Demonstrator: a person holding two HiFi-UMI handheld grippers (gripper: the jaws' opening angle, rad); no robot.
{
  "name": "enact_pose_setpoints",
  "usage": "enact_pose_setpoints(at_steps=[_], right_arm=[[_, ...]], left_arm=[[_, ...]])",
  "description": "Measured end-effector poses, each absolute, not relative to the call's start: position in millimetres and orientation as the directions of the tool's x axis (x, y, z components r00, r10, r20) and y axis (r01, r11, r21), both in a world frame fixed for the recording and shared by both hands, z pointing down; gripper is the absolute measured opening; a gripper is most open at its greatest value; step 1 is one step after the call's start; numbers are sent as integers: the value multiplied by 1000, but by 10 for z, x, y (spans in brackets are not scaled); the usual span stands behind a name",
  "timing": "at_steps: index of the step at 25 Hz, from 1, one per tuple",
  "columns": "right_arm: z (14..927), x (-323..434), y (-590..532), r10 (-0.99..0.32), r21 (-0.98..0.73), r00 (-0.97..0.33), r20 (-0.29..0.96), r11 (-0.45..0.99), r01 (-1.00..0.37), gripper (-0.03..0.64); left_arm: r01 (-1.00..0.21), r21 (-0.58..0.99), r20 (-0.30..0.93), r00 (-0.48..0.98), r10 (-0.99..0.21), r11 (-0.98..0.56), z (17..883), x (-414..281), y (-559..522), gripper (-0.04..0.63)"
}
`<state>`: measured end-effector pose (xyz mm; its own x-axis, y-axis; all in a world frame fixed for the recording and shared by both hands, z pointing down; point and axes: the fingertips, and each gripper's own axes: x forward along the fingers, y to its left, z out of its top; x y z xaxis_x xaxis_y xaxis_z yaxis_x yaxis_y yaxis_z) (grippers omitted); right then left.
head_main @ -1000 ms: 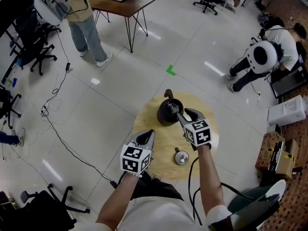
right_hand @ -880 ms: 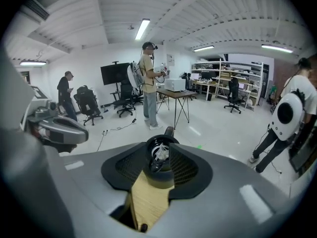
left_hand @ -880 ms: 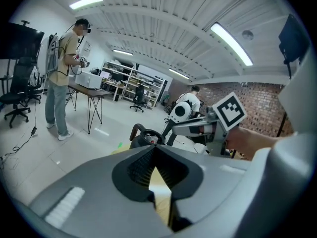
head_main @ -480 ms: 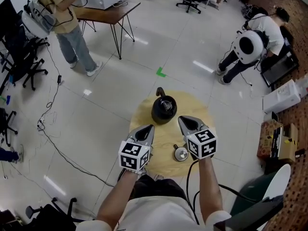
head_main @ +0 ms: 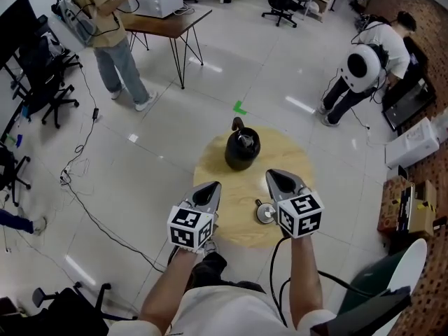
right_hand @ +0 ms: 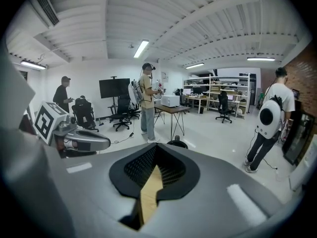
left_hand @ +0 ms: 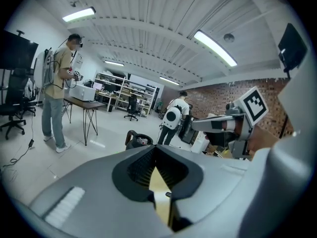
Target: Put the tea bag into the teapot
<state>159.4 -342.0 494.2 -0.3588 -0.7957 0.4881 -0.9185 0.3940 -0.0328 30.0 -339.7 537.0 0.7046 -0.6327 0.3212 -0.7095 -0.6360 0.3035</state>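
Black teapot (head_main: 242,149) is left uncovered on the wooden bench (head_main: 224,233), with its lid (head_main: 264,212) lying apart. The right tongs (head_main: 276,178) have been drawn back from it and closed on nothing. The left tongs (head_main: 211,189) are closed and empty too. No tea bag is seen outside, so it is judged to be already in the pot.

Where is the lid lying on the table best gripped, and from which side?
By the small knob in the middle of the lid, from straight above. The lid seems to lie flat on the table with the knob up; its thin rim gives the jaws little to pinch.
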Motion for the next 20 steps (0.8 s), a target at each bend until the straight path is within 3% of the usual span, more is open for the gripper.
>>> enact_pose_setpoints(at_steps=[20], right_arm=[[4833,2053,-387,-835,-104,-380,399,370,-923,2]], left_arm=[[-786,222,328,617,-715,-576,5097,239,-824,12]])
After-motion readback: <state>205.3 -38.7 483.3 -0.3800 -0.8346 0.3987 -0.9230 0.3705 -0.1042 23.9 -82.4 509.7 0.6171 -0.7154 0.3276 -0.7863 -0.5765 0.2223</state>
